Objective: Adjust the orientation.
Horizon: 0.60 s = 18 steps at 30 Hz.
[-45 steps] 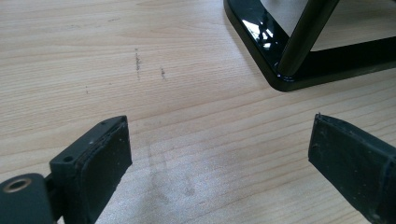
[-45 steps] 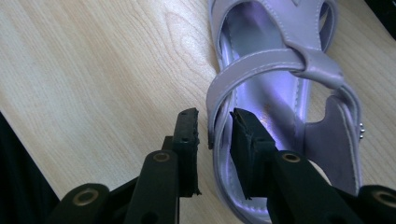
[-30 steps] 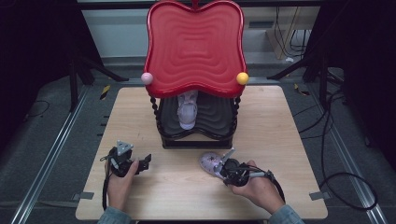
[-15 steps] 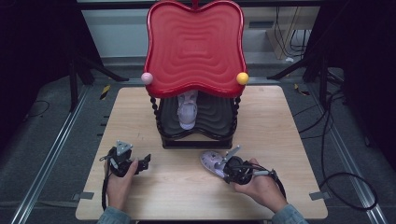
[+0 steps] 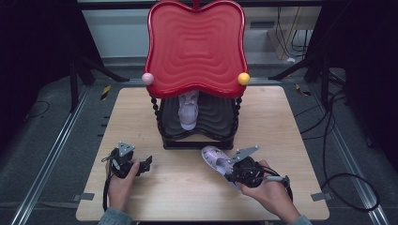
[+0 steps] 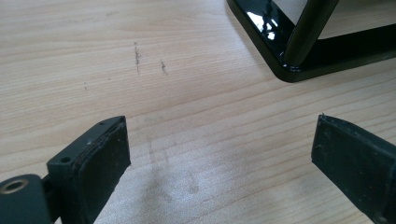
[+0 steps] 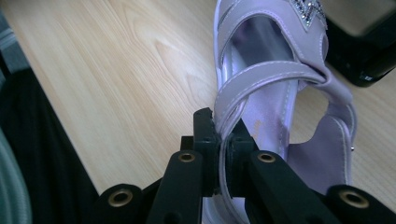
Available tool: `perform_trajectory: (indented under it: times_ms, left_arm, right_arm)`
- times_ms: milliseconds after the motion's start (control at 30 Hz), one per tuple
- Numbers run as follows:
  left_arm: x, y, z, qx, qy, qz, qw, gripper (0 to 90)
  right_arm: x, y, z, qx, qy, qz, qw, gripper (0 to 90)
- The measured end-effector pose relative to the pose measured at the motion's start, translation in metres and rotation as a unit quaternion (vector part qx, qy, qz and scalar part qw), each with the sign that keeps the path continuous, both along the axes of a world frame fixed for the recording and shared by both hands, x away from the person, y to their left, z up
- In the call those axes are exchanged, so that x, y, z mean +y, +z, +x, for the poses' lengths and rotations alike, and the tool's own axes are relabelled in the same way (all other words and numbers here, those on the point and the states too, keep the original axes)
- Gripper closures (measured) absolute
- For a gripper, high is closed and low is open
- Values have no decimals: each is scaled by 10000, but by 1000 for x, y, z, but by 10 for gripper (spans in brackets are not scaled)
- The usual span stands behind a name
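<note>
So the right tool [image 5: 233, 174] is pinching the lilac strappy sandal [image 5: 217, 160] by its side strap, jaws clamped tight on that thin band, and compared with a second ago the shoe is coming up off the pale wooden table [image 5: 291, 140]: its toe end is tipping up and pointing toward about 11 o'clock from the hand, where before it was lying flatter near the front edge. In the right tool's own view the pads are squeezing the strap [image 7: 224, 135] right between them, practically no gap, with the sandal's footbed and little sparkly toe ornament hanging out ahead. My read: the grab is done and the lift is starting, so the carry to the rack is probably next.

The left tool [image 5: 142, 165], sitting at roughly 8 o'clock on the table, is idling. Its jaws are standing wide apart with nothing between them, just bare wood in its view and the corner of the black rack base [image 6: 299, 70] off at 1 o'clock.

Farther back, at 12 o'clock, the two-tier shoe rack with the glossy red wavy top [image 5: 196, 47] is standing, and the matching lilac sandal [image 5: 188, 110] is already resting on its dark lower shelf, toe toward us. Looks like the lifted one is heading beside it.
</note>
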State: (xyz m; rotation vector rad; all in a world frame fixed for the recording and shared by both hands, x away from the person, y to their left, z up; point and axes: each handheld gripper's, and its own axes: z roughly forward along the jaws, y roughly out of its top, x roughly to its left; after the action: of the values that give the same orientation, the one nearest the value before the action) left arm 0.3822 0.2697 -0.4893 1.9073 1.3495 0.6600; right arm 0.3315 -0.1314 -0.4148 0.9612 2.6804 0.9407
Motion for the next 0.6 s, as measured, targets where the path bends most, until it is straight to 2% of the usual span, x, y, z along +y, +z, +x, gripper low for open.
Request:
perform_trajectory:
  times_ms: [233,600]
  left_arm:
    - [-1,-1,-1,1,-14,26,10000,37]
    - [-1,-1,0,27,-17,48,10000,37]
  right_arm:
    - [-2,22,-9,-256,-69,286,9992,866]
    - [3,44,-5,-533,-180,659,9962,867]
